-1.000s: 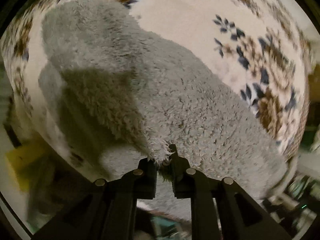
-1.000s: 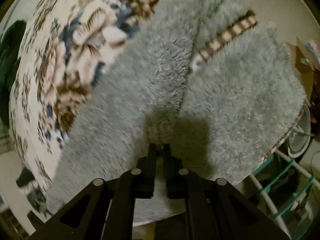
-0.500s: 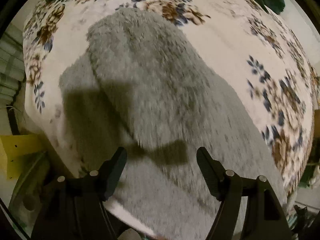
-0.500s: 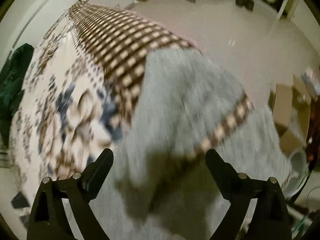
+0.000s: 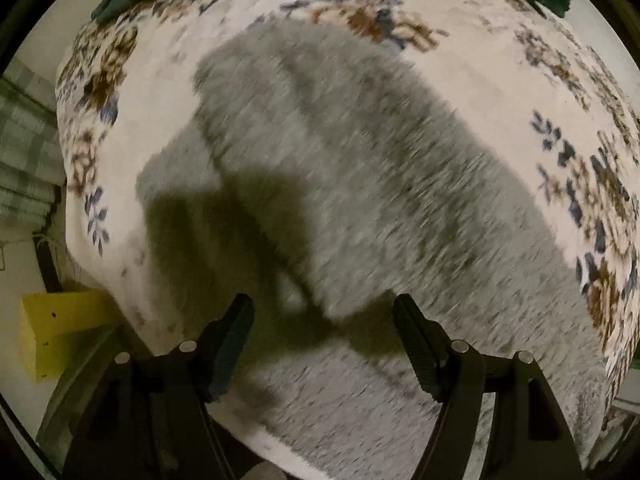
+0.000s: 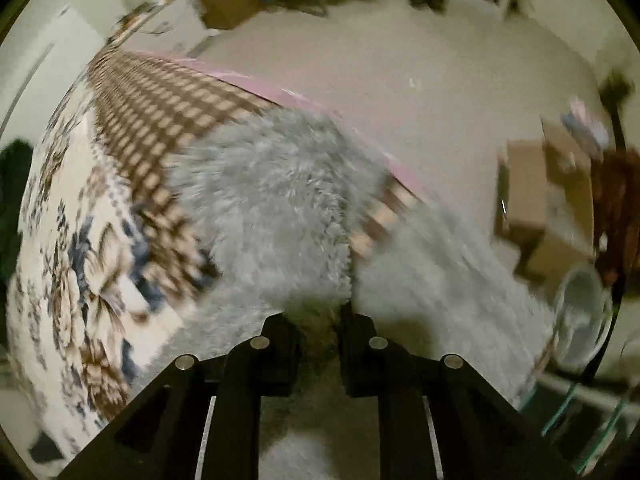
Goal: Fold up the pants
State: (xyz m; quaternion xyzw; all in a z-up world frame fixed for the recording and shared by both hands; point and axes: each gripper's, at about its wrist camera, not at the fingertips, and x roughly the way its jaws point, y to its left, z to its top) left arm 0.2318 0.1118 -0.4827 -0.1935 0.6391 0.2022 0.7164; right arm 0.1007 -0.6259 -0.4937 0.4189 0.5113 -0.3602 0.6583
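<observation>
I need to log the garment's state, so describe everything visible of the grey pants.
The grey pants are fluffy, long-pile fleece, lying on a floral bedspread with one layer folded over another, its edge running diagonally. The left tongs hover open above them, touching nothing. The right tongs are shut on a raised bunch of the fleece near the bed's checked border. Waistband and hems cannot be told apart.

- A cream floral blanket [image 5: 500, 92] with a brown checked border [image 6: 160, 120] covers the bed.
- Beige floor [image 6: 420, 64] stretches beyond it.
- Brown cardboard boxes [image 6: 536, 208] stand on that floor.
- A yellow block [image 5: 56, 332] sits beside the bed.
</observation>
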